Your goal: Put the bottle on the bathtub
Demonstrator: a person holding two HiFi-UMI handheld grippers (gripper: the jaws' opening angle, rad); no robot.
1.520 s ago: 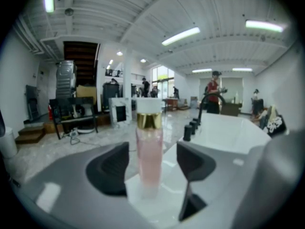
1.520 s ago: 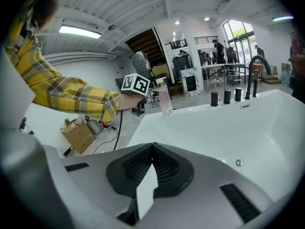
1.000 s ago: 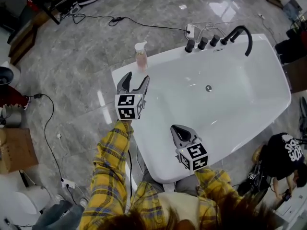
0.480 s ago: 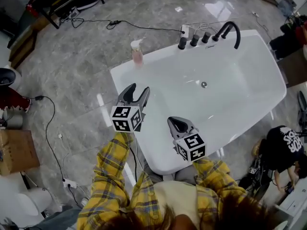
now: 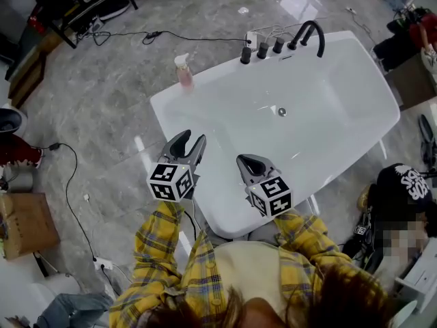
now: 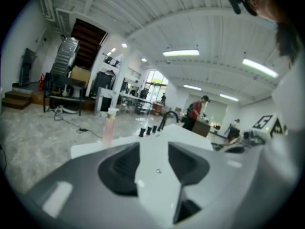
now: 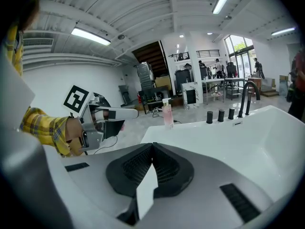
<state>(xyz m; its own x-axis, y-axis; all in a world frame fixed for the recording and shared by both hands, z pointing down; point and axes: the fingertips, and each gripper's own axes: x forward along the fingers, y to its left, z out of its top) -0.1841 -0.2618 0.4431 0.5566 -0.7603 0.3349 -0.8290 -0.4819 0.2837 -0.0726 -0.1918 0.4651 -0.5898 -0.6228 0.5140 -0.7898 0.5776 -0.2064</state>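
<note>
A pink pump bottle [image 5: 183,72] stands upright on the far left corner of the white bathtub's rim [image 5: 167,101]. My left gripper [image 5: 188,142] hovers over the tub's near left edge, well short of the bottle, open and empty. In the left gripper view the bottle [image 6: 109,126] shows beyond the spread jaws, left of the gap. My right gripper [image 5: 256,164] hangs over the tub's near rim, shut with nothing in it. The right gripper view also shows the bottle [image 7: 167,112] on the rim, far off.
A black faucet [image 5: 311,33] and three black knobs [image 5: 262,48] line the tub's far rim; a drain [image 5: 281,111] sits in the basin. Cables [image 5: 65,176] run over the marble floor. A cardboard box [image 5: 27,224] lies at left. A person [image 5: 403,197] crouches at right.
Both grippers have drawn back toward me, and the left one is farther from the bottle. The bottle has stayed on the rim. Left still open, right still shut.
</note>
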